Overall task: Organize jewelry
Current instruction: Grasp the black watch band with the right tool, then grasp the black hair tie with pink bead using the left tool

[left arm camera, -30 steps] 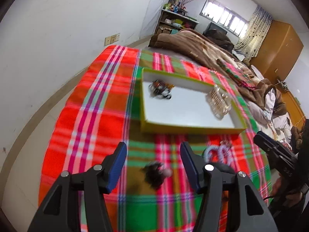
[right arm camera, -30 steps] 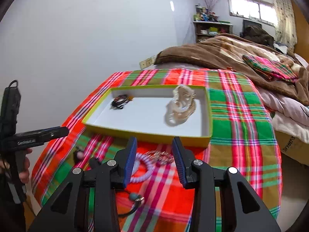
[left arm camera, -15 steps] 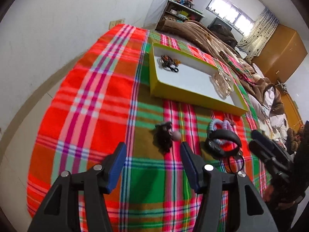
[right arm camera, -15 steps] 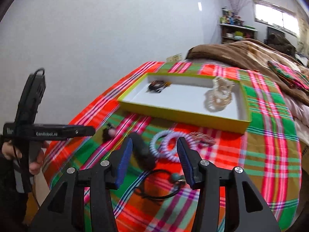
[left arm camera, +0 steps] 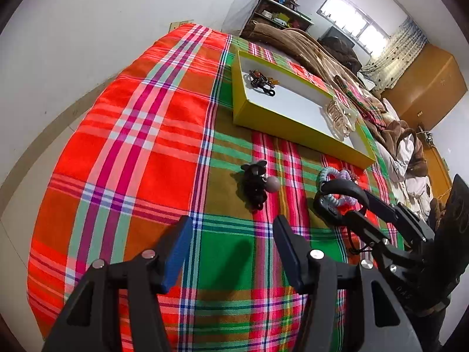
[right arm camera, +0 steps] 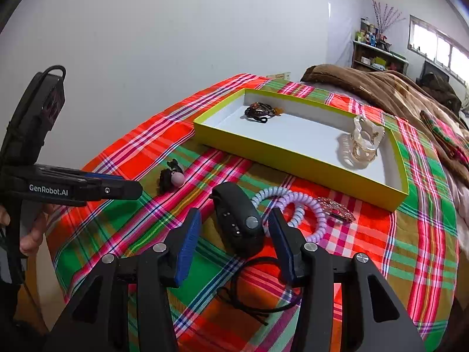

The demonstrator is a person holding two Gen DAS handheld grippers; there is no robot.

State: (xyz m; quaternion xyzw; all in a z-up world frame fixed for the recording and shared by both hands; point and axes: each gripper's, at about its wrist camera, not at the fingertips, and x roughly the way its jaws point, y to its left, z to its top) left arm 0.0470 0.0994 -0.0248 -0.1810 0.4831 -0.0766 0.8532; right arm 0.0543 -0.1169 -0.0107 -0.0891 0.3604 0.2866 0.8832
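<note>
A plaid blanket (right arm camera: 410,264) is covering the bed, carrying a yellow box (right arm camera: 293,158) holding a clear hair claw (right arm camera: 363,143) and a dark hair tie (right arm camera: 261,111). The right gripper (right arm camera: 234,231) is straddling a black band (right arm camera: 237,220), jaws spread, pads apparently clear. The left gripper (left arm camera: 231,243) is hanging spread and empty near a black scrunchie (left arm camera: 255,184).

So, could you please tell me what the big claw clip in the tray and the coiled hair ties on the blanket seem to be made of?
The claw clip looks like clear, glossy hard plastic, possibly acrylic: the white tray floor shows through it and its edges catch light. The coiled hair ties look like smooth plastic cord in pale blue and lilac, wound like a telephone cord, probably springy. The tray looks like matte cardboard.
</note>
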